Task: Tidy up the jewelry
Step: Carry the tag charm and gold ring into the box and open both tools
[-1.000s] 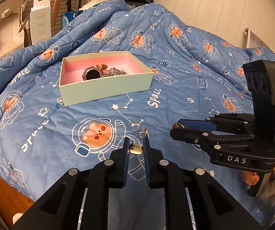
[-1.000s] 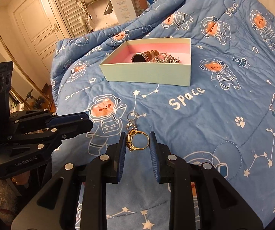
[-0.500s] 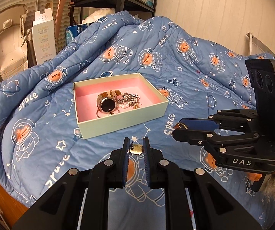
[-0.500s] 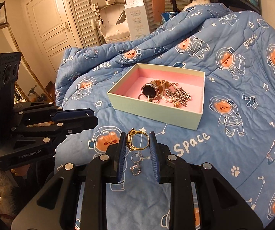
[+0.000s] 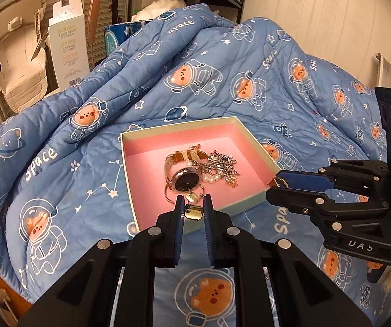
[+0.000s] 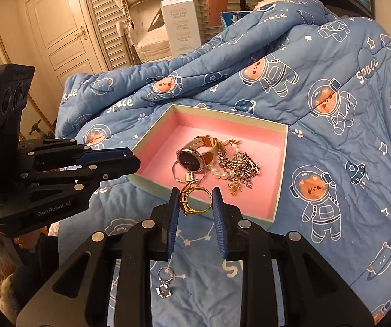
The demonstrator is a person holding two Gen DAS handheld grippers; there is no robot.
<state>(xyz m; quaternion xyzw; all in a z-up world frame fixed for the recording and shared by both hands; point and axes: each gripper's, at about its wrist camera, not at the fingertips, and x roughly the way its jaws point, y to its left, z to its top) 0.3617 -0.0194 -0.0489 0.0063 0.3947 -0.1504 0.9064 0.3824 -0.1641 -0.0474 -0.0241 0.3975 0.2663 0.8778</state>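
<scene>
Hovering at the near edge of the jewellery box (image 5: 245, 205), the left gripper (image 5: 192, 212) pinches a small gold charm (image 5: 193, 214) between its blue pads, jaws drawn together on it with the piece hanging right at the fingertips. Exactly what that charm is, an earring or a tag, is hard to say from this angle. Over on the right, the right gripper (image 6: 195, 200) is clamped on a gold ring (image 6: 194, 199), the band spanning the gap between its two pads, just above the box's near wall.

Inside the box, on the pink lining, lies a watch (image 6: 192, 156) with a dark face and a tan strap, and to its right a tangle of silver chain (image 6: 240, 167) with a short run of pearls (image 6: 220, 174) touching it. A thin hoop (image 6: 179, 170) sits against the watch on the near side.

Down on the blue astronaut quilt (image 6: 331, 163), near the right gripper's body and well short of the box, a small silver ring piece (image 6: 165, 282) lies loose.

Beyond the bed, on the far left, a tall white carton (image 5: 68, 46) stands upright against the shuttered wall, and a white panelled door (image 6: 59, 32) shows in the right wrist view.
</scene>
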